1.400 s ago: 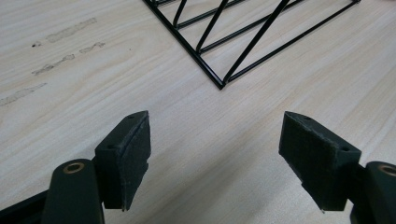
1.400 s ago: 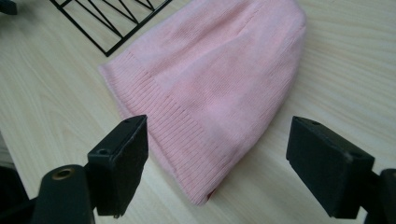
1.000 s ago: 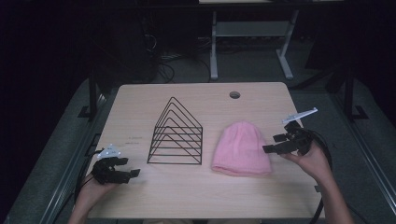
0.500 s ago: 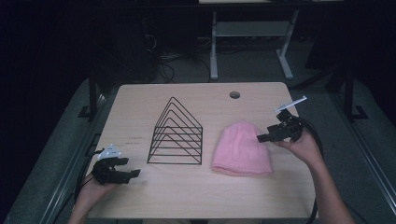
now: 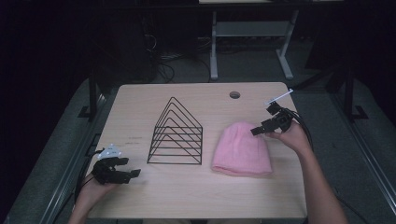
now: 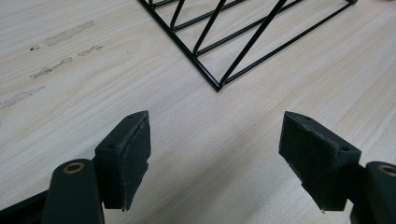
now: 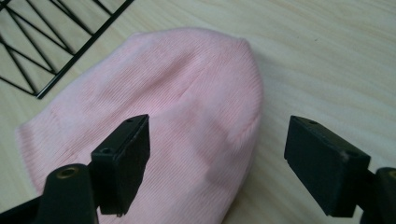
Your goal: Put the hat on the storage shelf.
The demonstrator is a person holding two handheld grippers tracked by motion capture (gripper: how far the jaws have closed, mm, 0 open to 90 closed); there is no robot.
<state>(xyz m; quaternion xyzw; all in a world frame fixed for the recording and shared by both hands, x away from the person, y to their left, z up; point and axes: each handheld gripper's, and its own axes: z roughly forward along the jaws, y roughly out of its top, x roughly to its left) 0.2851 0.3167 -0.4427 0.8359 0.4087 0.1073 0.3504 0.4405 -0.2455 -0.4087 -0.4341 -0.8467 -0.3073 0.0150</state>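
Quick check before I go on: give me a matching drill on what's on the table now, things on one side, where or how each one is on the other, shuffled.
Things:
1. pink beanie
2. black wire rack
3. left gripper
4. right gripper

Places or states:
A. open, low at the table's near left corner
B. standing at mid-table, left of the hat
C. open, at the hat's far right edge
D. lying flat, right of centre

Pairs: 1-D, 2-B, 3-A, 4-C

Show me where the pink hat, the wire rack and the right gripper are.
pink hat [image 5: 242, 150], high view, middle of the knit.
wire rack [image 5: 176, 135], high view, its triangular wires.
right gripper [image 5: 256, 131], high view, between its fingertips.
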